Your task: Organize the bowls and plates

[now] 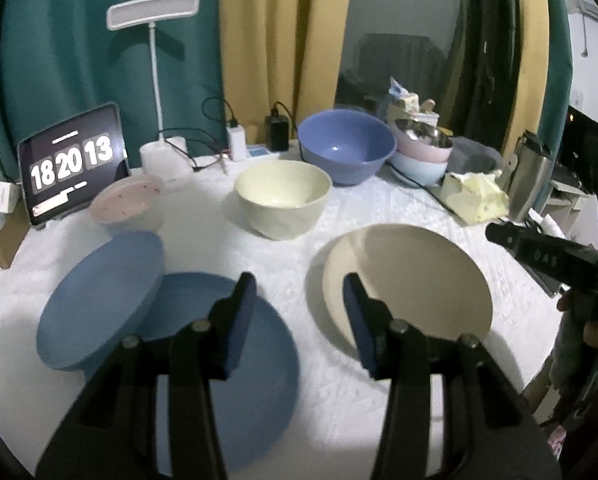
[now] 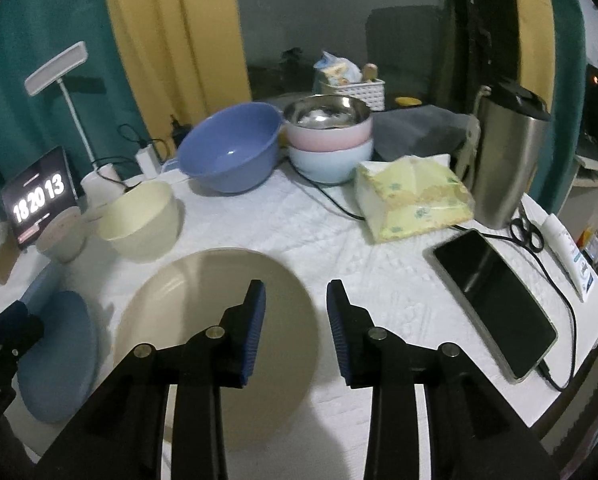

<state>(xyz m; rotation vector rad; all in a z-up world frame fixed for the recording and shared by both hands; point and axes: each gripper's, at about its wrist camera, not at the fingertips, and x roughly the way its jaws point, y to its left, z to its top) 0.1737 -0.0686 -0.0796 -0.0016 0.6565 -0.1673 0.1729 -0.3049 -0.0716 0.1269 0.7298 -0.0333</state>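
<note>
On the white tablecloth (image 1: 339, 208), near the front edge, two cream plates (image 1: 411, 280) lie stacked, one slightly offset on the other, with two blue plates (image 1: 227, 344) to their left, the smaller leaning tilted on the larger. Behind them stand a cream bowl (image 1: 283, 200), a speckled pink bowl (image 1: 127, 204), a large blue bowl (image 1: 347, 148) and a nested stack of bowls (image 2: 331, 140) topped by a steel one. Left gripper (image 1: 299, 316): fingers apart, nothing between the pads, hovering over the gap between blue and cream plates. Right gripper (image 2: 295, 328): fingers apart and empty above the right rim of the cream stack. Probable hazards: the tilted blue plate may slide off its neighbour if nudged; thin plate rims lying flat give the pads little purchase, so a shallow pinch could slip. A phone (image 2: 495, 304) on its cable lies near the right gripper and could be snagged by a wide sweep. Bowls remain unsorted.
</note>
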